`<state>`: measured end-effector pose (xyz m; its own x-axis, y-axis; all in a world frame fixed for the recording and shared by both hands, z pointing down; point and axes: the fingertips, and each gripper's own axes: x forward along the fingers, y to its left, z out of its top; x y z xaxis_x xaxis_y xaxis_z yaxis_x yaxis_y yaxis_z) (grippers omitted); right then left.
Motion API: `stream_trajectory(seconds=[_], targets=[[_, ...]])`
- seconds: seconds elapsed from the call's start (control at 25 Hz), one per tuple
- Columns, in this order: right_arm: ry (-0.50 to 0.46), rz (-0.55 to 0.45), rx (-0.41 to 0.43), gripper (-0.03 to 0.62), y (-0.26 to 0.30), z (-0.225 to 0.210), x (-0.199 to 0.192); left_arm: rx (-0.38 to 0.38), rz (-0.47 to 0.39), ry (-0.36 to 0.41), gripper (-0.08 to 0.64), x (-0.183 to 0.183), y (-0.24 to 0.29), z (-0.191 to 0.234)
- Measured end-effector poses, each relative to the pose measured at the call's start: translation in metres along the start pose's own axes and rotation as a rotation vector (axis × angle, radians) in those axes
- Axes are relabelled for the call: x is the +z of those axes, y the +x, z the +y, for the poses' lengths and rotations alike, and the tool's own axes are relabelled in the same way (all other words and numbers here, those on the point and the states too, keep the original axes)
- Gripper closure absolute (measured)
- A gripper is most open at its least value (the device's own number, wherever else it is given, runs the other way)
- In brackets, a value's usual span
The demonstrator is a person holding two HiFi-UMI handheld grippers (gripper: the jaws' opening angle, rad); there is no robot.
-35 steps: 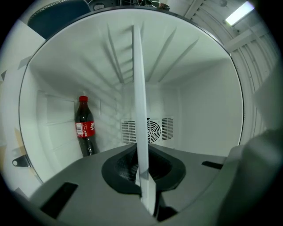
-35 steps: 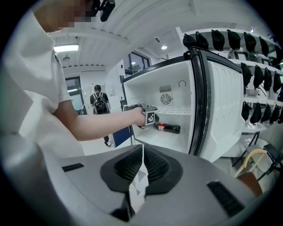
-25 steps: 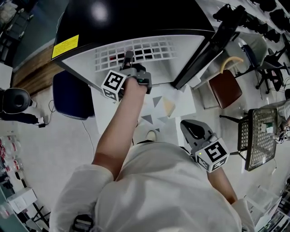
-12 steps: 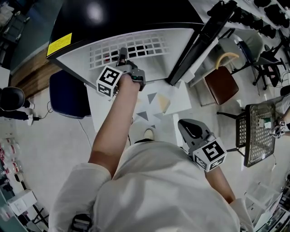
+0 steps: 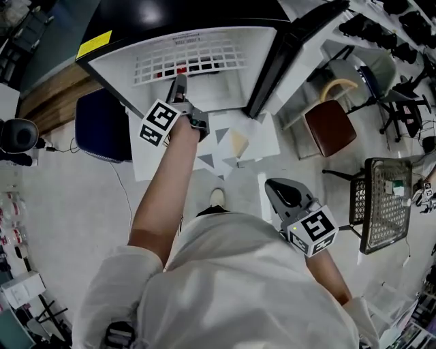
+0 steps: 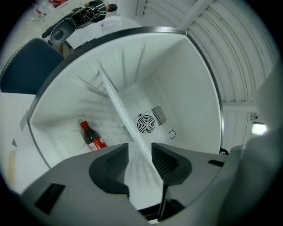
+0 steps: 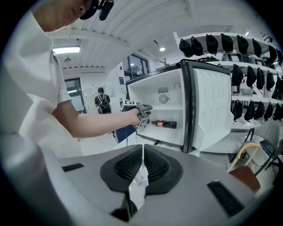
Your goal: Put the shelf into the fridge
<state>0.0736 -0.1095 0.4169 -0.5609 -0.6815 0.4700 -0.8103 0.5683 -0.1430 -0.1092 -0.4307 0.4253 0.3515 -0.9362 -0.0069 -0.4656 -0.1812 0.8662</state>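
Now the left gripper reaches into the open fridge; its jaws have just been opening and stand wide apart, with the near edge of the white wire shelf between them and no pad pressing on it. The shelf sits inside the fridge, above a cola bottle lying on the fridge floor. The right gripper hangs near the person's right side, well apart from the fridge, its jaws closed together and empty.
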Motion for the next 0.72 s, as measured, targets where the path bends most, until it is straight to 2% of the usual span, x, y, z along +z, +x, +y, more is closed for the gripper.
stream_trajectory(seconds=[0.12,0.24,0.32,0.52,0.64,0.72], targets=[[-0.013,-0.002,0.024,0.572,-0.011,0.005,-0.007,0.01,0.02,0.07,0.408,-0.007,-0.024,-0.005],[-0.021,-0.003,0.052,0.572,-0.024,0.01,-0.015,0.0,0.055,0.172,0.408,-0.016,-0.051,-0.018],[-0.031,-0.002,0.071,0.574,-0.034,0.013,-0.021,-0.026,0.099,0.257,0.413,-0.029,-0.069,-0.031],[-0.056,-0.008,0.131,0.575,-0.051,0.026,-0.03,-0.087,0.219,0.51,0.508,-0.064,-0.128,-0.063],[-0.059,-0.016,0.142,0.577,-0.065,0.03,-0.035,-0.146,0.304,0.608,0.528,-0.095,-0.168,-0.081],[-0.068,-0.029,0.151,0.579,-0.072,0.035,-0.038,-0.182,0.357,0.641,0.535,-0.116,-0.197,-0.091]])
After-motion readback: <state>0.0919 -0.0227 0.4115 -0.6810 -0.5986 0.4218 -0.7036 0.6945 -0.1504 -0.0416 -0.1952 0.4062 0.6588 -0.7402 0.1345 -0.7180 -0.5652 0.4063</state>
